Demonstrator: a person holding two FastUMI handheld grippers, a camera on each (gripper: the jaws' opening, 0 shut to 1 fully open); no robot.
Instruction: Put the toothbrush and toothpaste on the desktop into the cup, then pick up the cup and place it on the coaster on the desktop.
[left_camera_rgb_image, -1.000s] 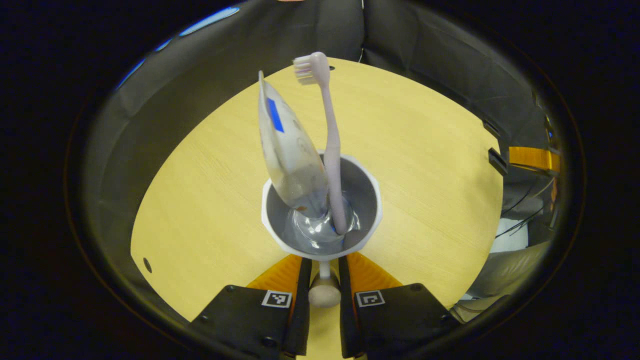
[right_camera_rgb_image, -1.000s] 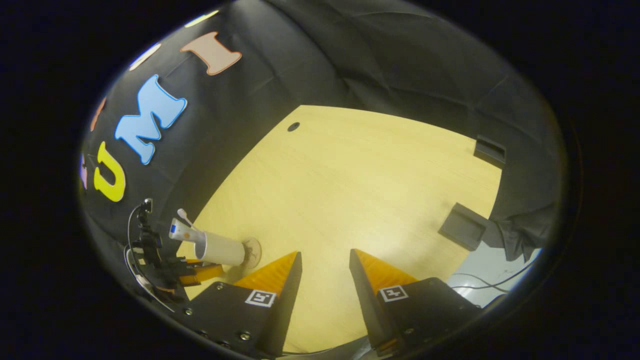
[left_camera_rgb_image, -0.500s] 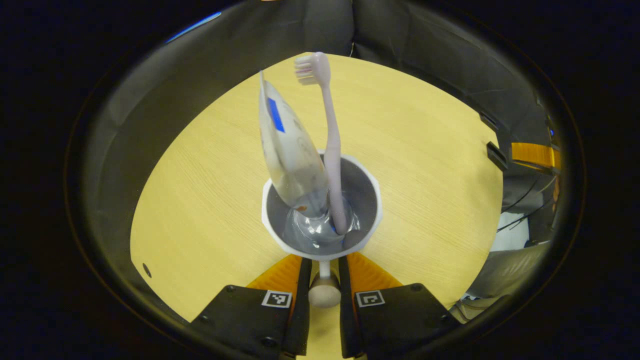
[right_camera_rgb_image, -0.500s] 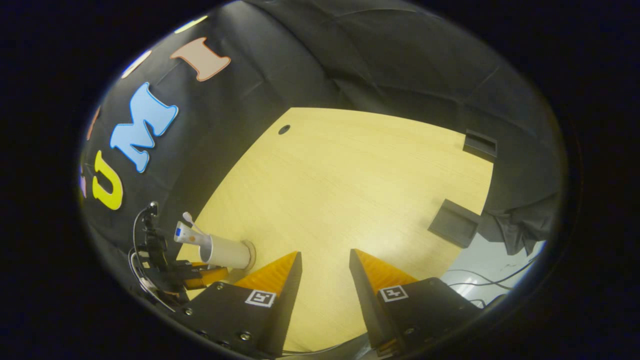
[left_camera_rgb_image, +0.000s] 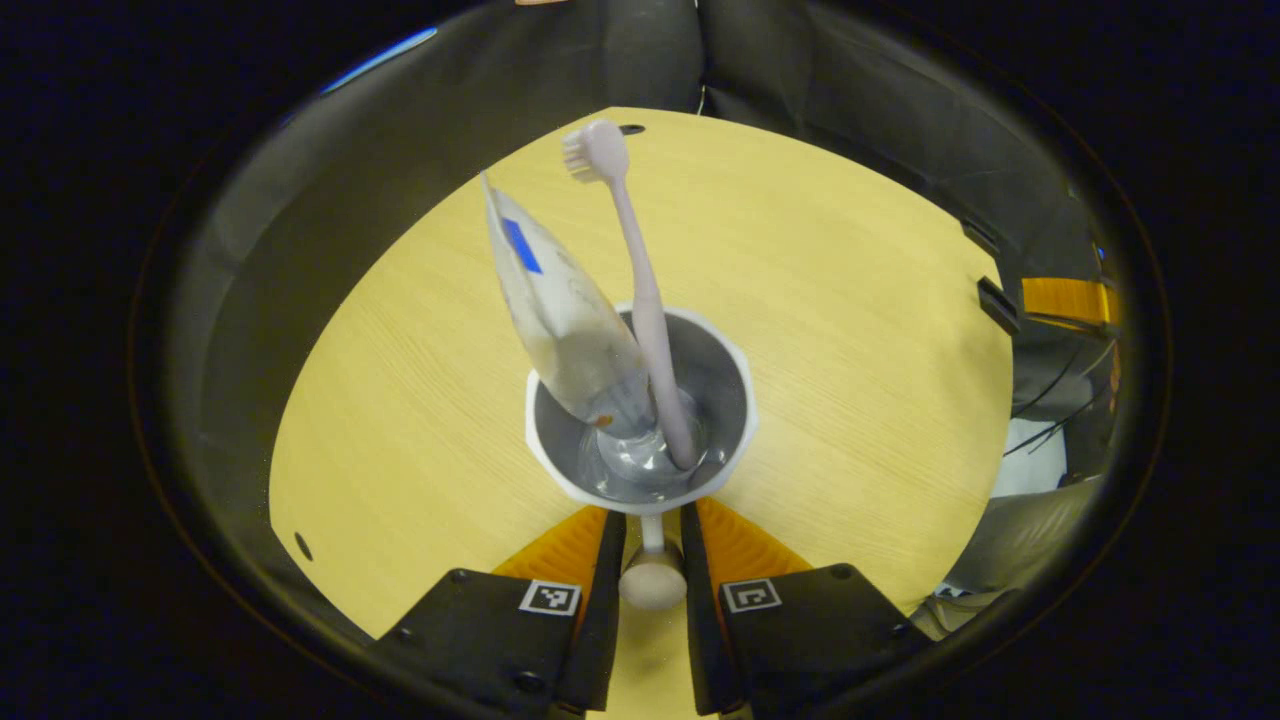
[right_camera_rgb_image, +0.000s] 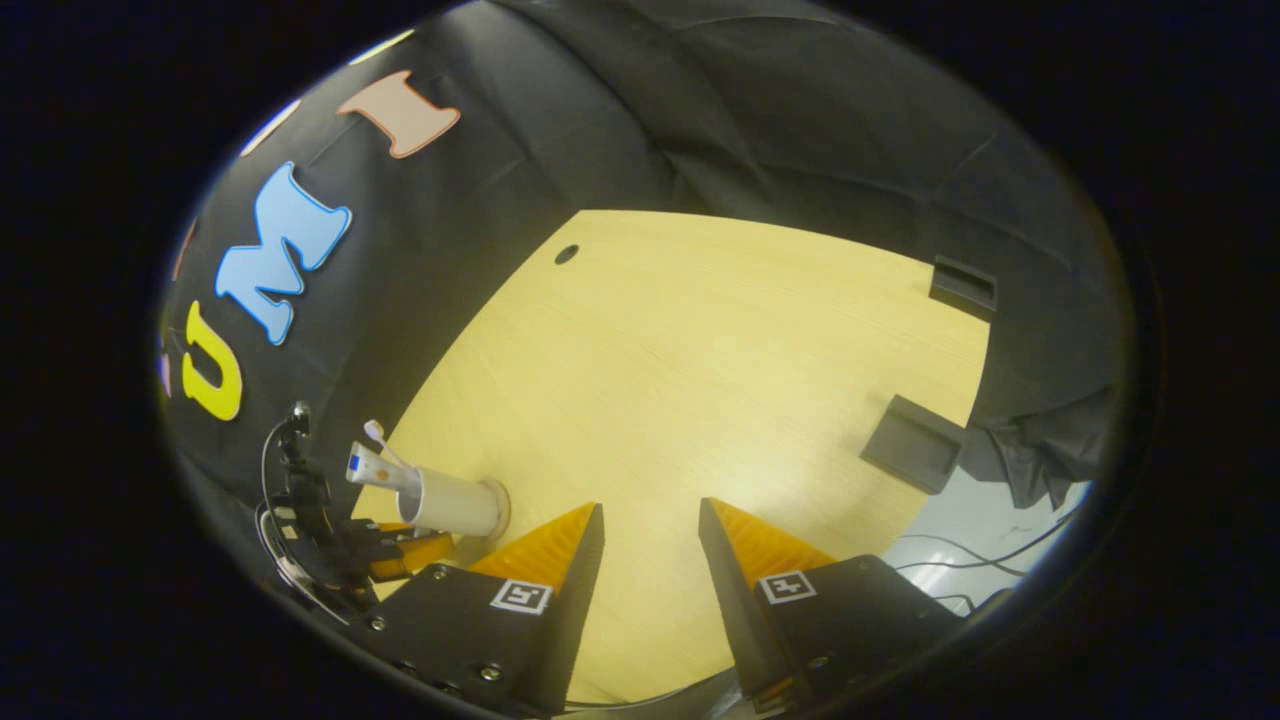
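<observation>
Toothbrush (left_camera_rgb_image: 633, 262) and toothpaste (left_camera_rgb_image: 560, 310) upright in tool-held (left_camera_rgb_image: 652, 545) cup (left_camera_rgb_image: 720, 360).

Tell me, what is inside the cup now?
A toothbrush and a toothpaste tube stand inside the cup, both leaning left. The toothpaste cap at the bottom is blurred.

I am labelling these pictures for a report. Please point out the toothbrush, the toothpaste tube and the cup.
toothbrush (left_camera_rgb_image: 634, 262): left gripper view, on the middle of its handle.
toothpaste tube (left_camera_rgb_image: 560, 310): left gripper view, on its flat body above the cup's rim.
cup (left_camera_rgb_image: 741, 385): left gripper view, on its right rim.
</observation>
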